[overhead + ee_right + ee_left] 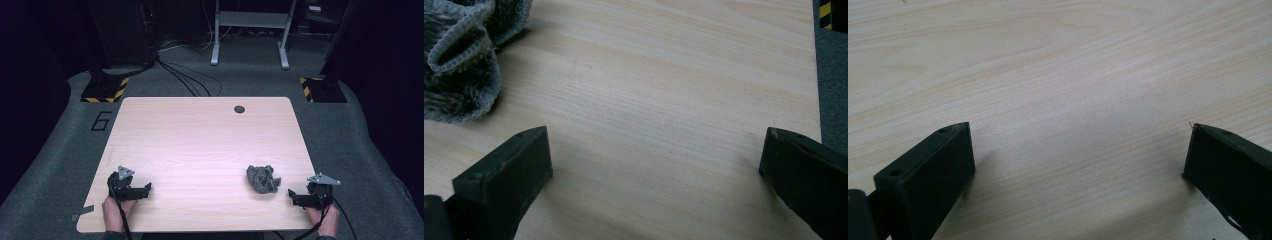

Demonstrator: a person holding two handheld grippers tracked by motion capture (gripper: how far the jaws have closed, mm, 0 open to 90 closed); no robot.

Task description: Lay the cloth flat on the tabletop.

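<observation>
Two grippers rest low on the wooden table (200, 145), one at each lower corner of the high view, and both stand released with nothing between their jaws. The left gripper (131, 190) sits at the lower left, its jaws spread wide over bare wood in its own view (1078, 160). The right gripper (300, 198) sits at the lower right, likewise spread (654, 160).

A crumpled grey cloth (263, 178) lies in the lower right part of the table, just beside the right gripper and well apart from the left one. In the right gripper view the cloth (459, 65) bunches in the upper left corner, outside the line of the jaws, with a stitched hem folded over on itself.

Judging from this, the risk lies in the approach. The jaws point past the cloth, so closing where they stand would catch nothing. A level push from the side would likely shove the bundle along the smooth wood instead of catching it. Pinching only the outer hem could lift one fold while the rest unrolls and drags.
</observation>
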